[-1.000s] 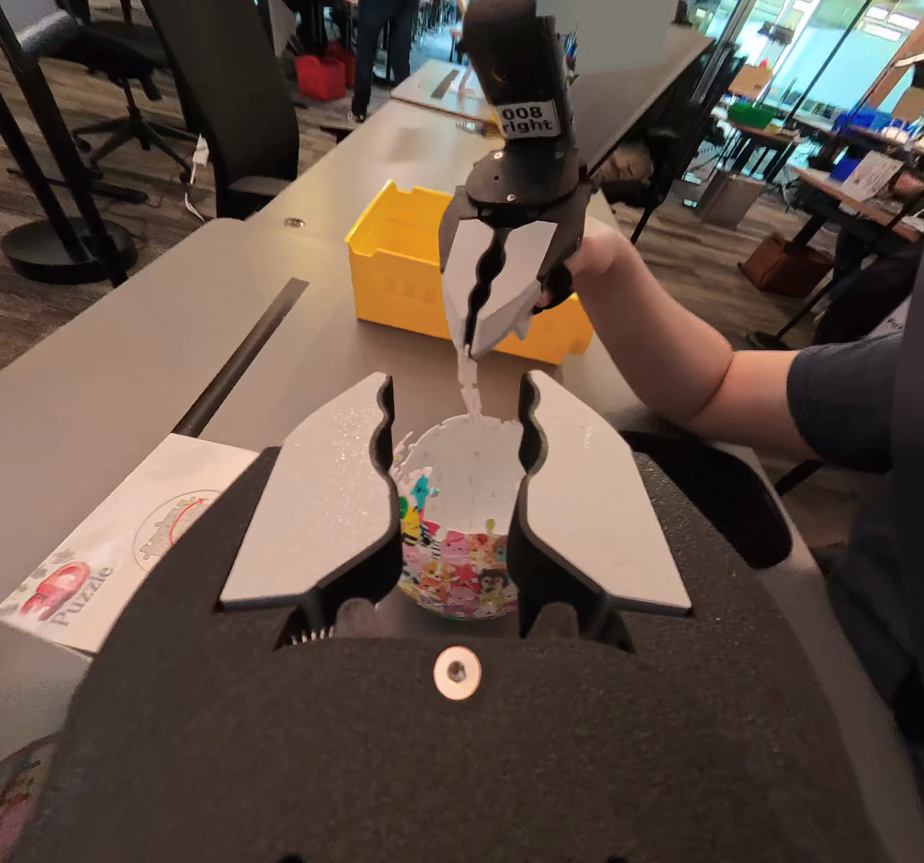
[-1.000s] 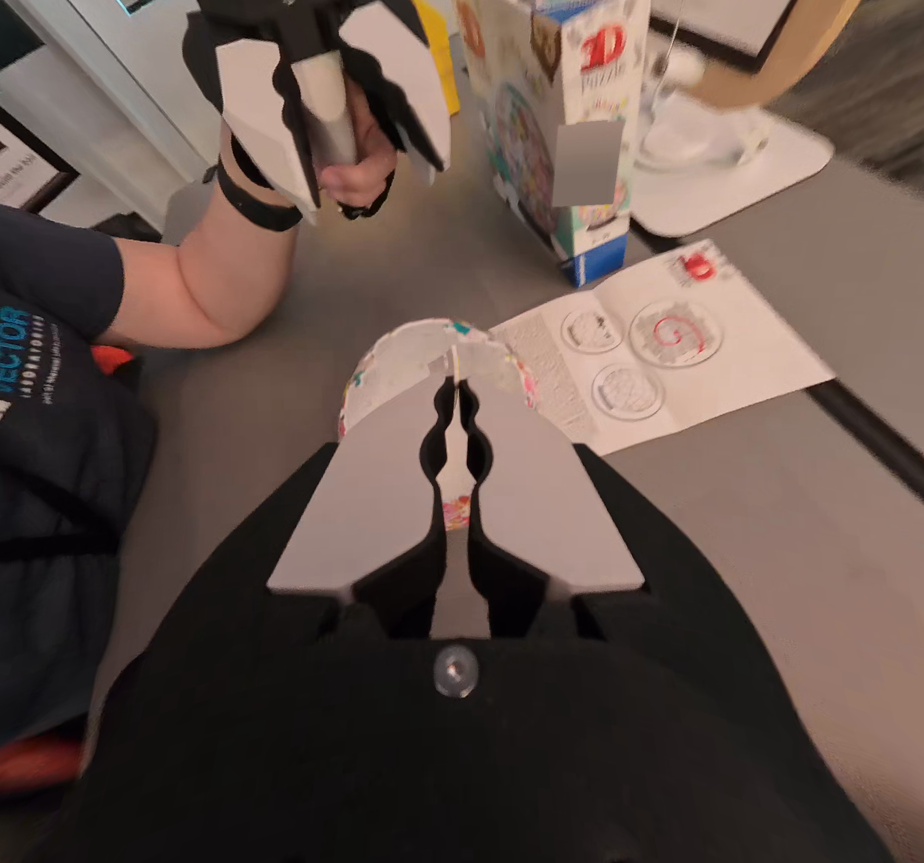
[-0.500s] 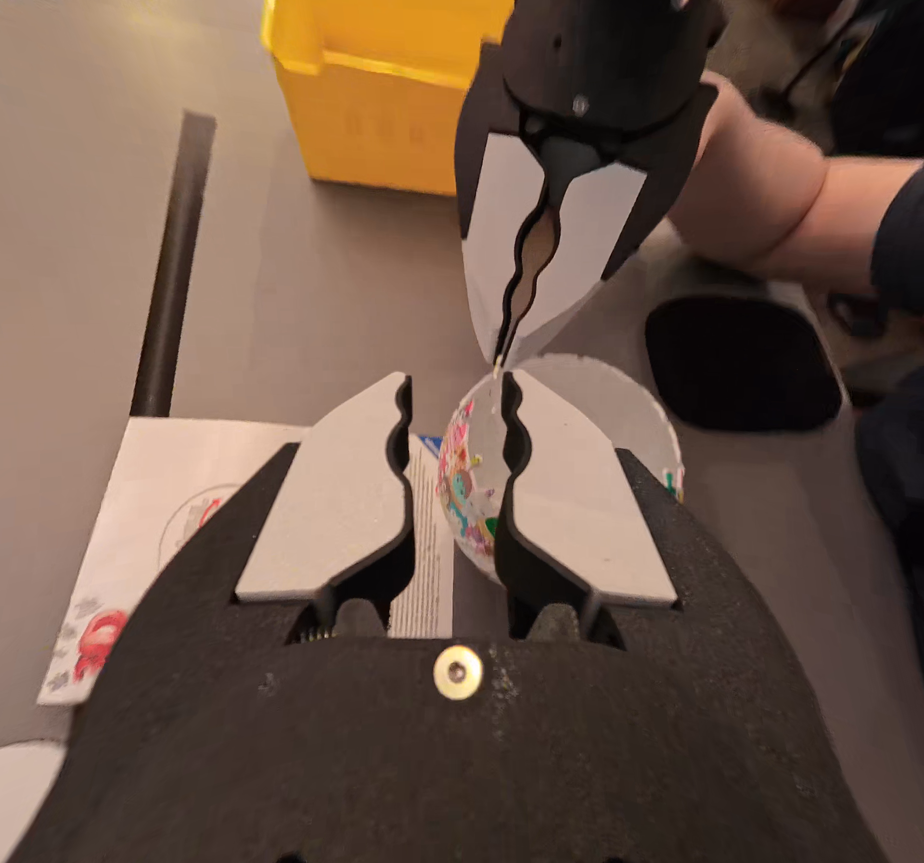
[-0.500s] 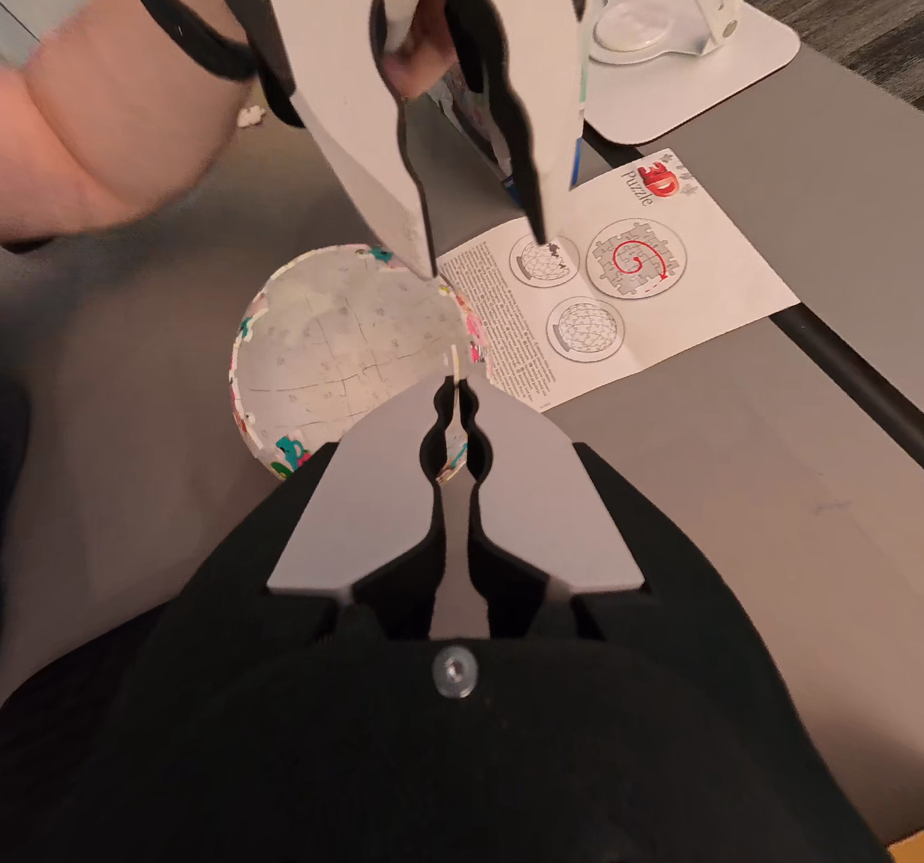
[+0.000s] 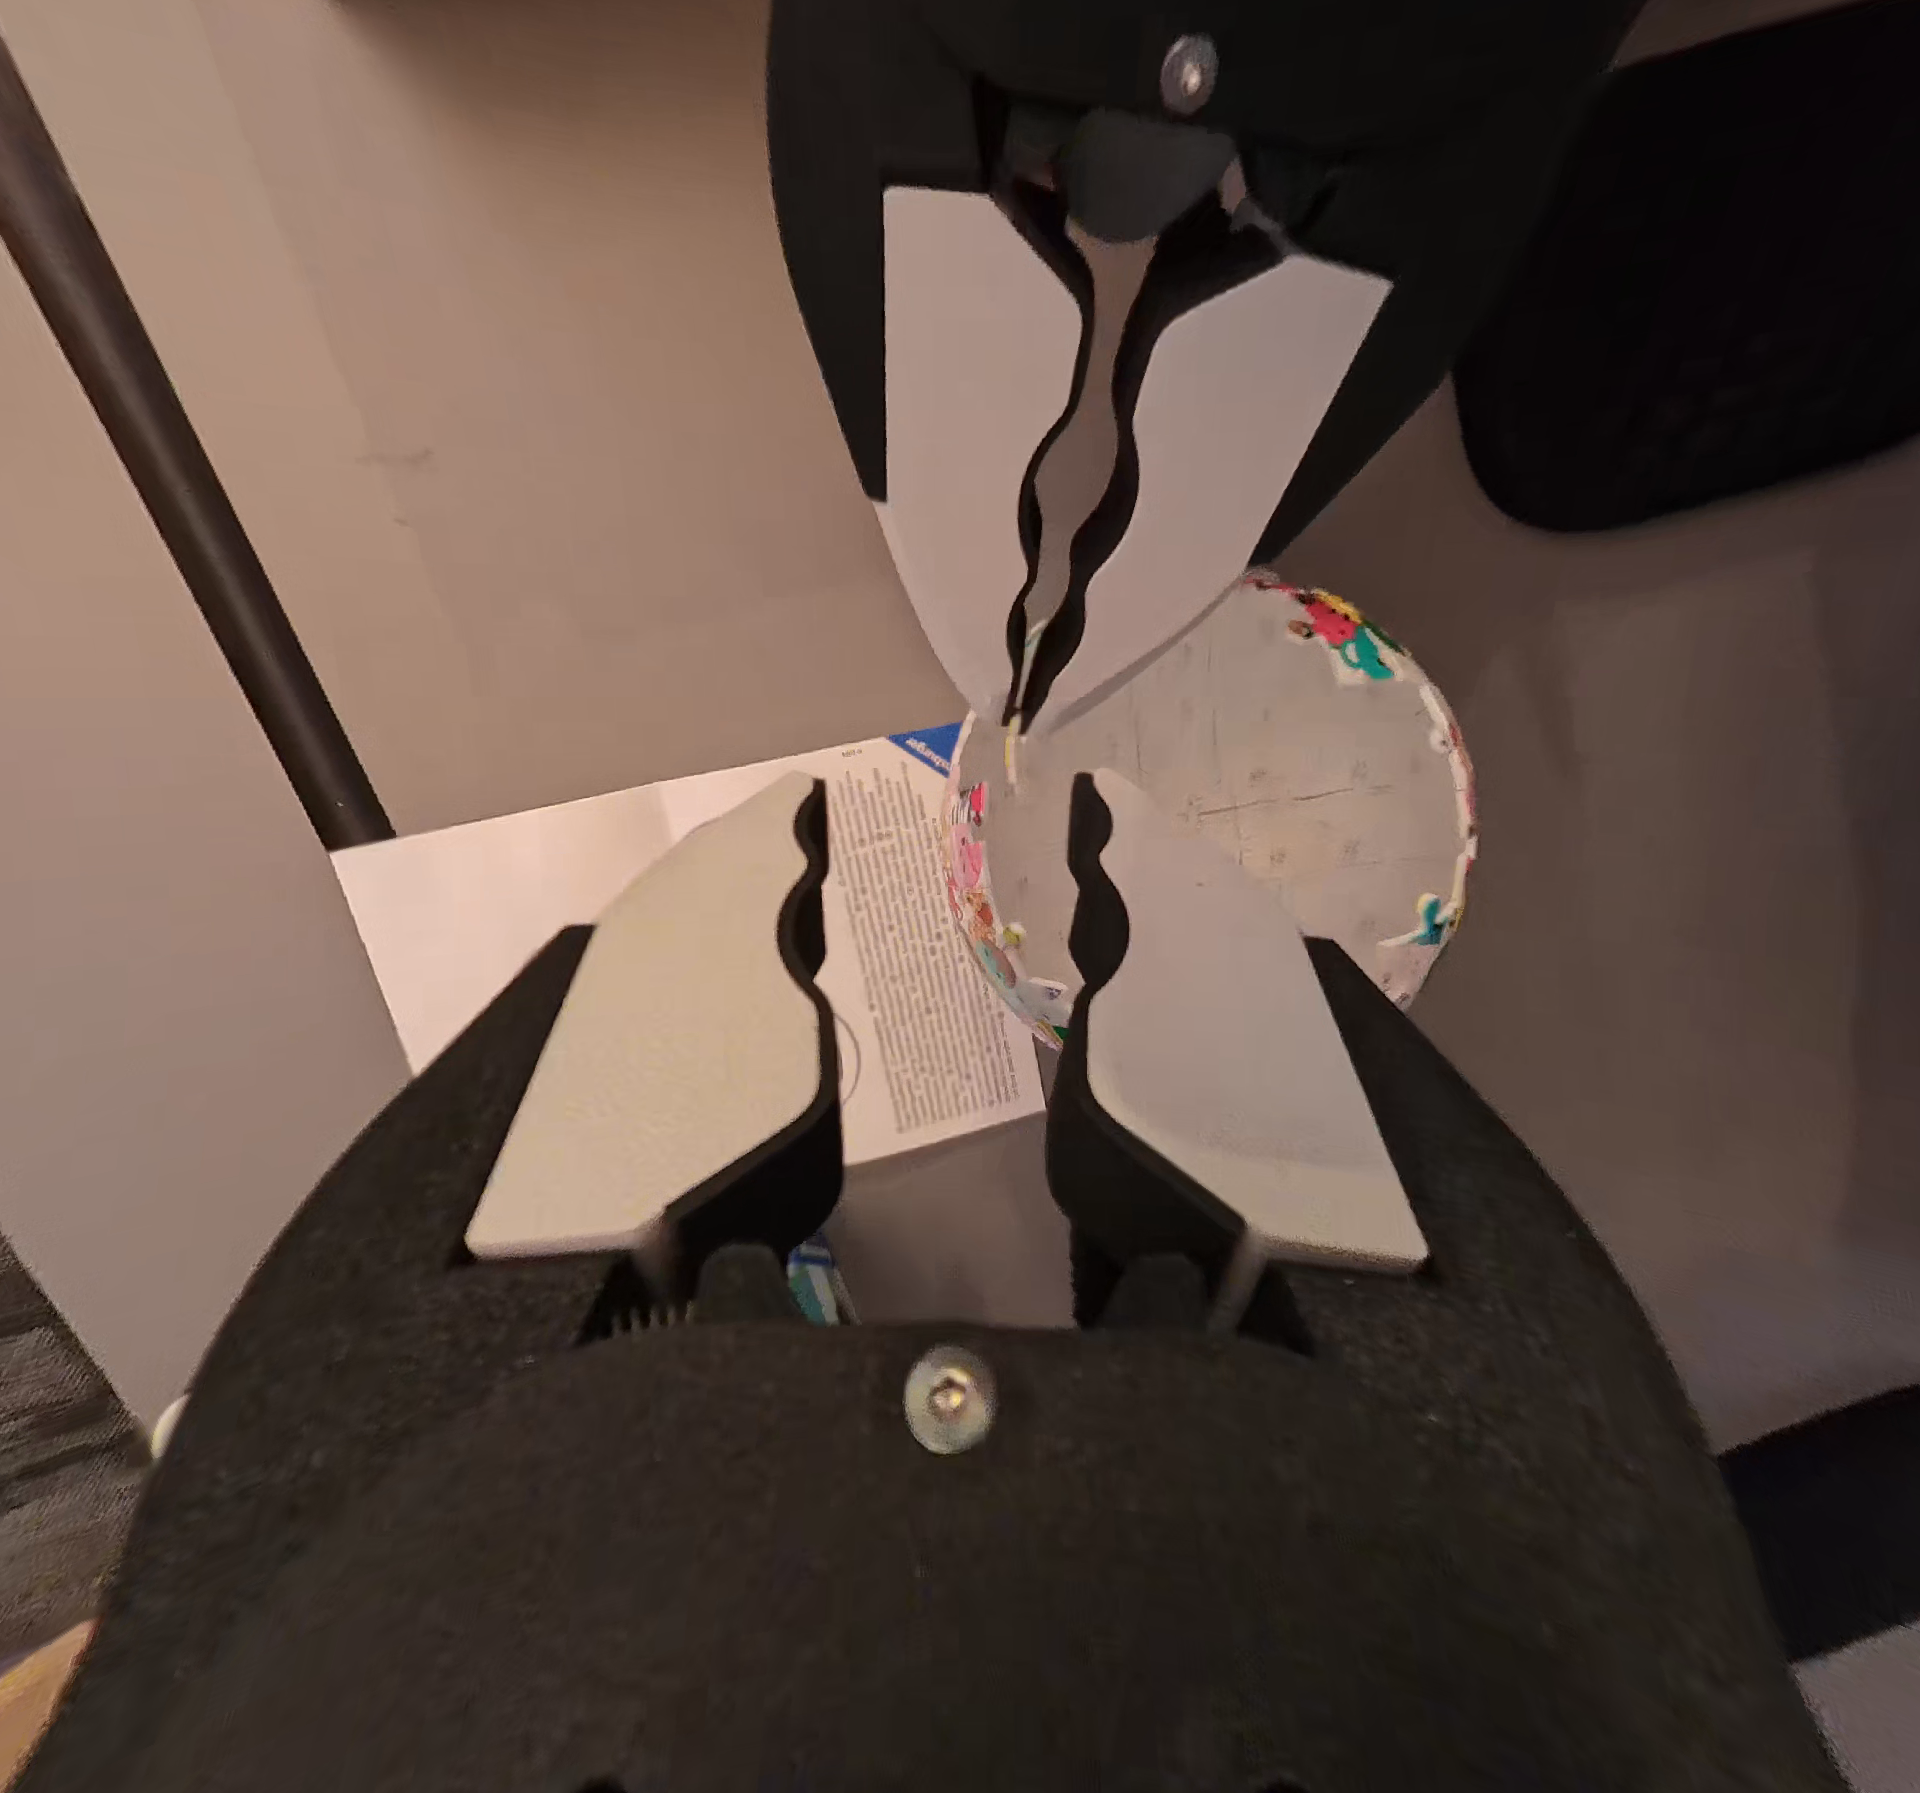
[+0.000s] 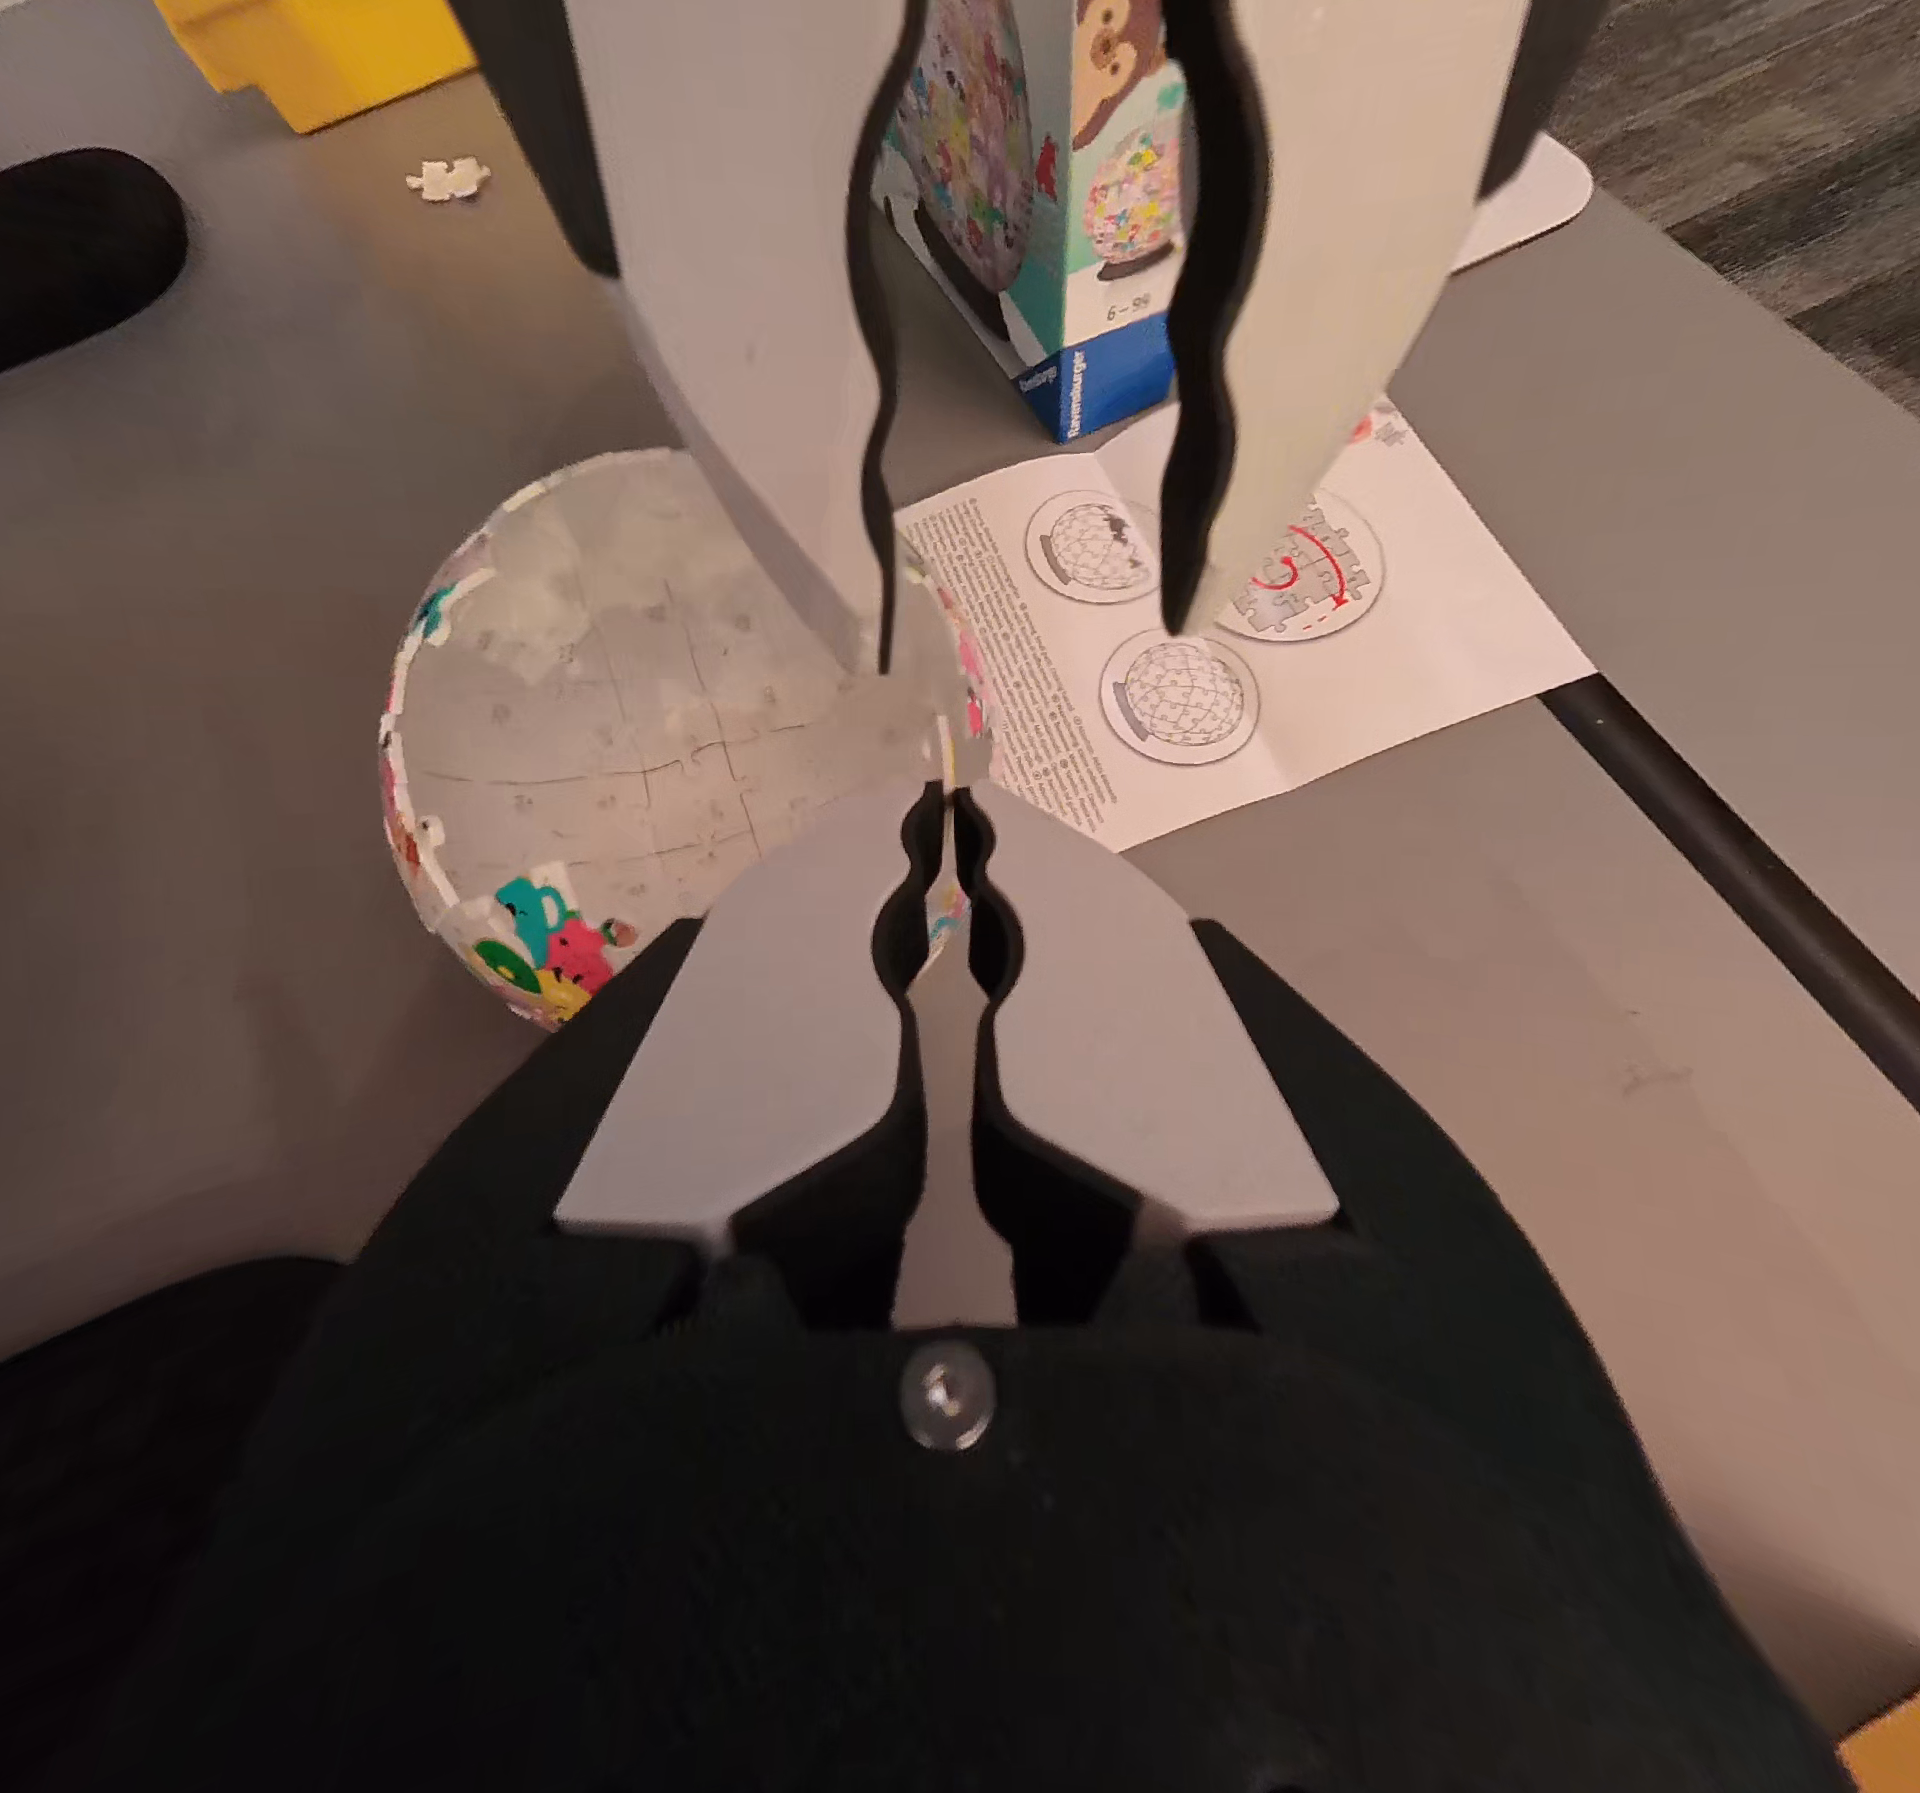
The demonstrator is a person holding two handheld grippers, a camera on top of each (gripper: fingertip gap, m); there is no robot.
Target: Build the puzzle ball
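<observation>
Our right gripper (image 6: 948, 798) has its jaws pinched together on a thin puzzle piece (image 6: 940, 741), right at the rim of the puzzle ball (image 6: 623, 735). In the left wrist view, the right gripper (image 5: 1023, 715) comes down from 12 o'clock with its tips on the ball's edge. Our left gripper (image 5: 951, 787) has its jaws apart, and one of its fingers (image 5: 1195, 995) sits over the ball's rim. In the right wrist view the left gripper (image 6: 1029, 631) hangs down from 12 o'clock, jaws wide, nothing held.

The ball is only half built, like a bowl. It is pale gray inside with faint piece lines, and bright cartoon colors show along the outside edge (image 5: 1340, 631). It lies on the gray table (image 6: 1455, 964) with its open side tipped up toward us. It is round, so we see no long side.

At 1 o'clock from the ball in the right wrist view lies a white paper sheet (image 6: 1351, 694), touching or just beside the ball. Behind it stands the puzzle box (image 6: 1091, 185). A yellow bin (image 6: 291, 8) sits at 11 o'clock, with a loose white piece (image 6: 449, 177) near it. A dark groove (image 6: 1745, 870) crosses the table at 3 o'clock. The table is bare at 9 o'clock and at 4 o'clock.
</observation>
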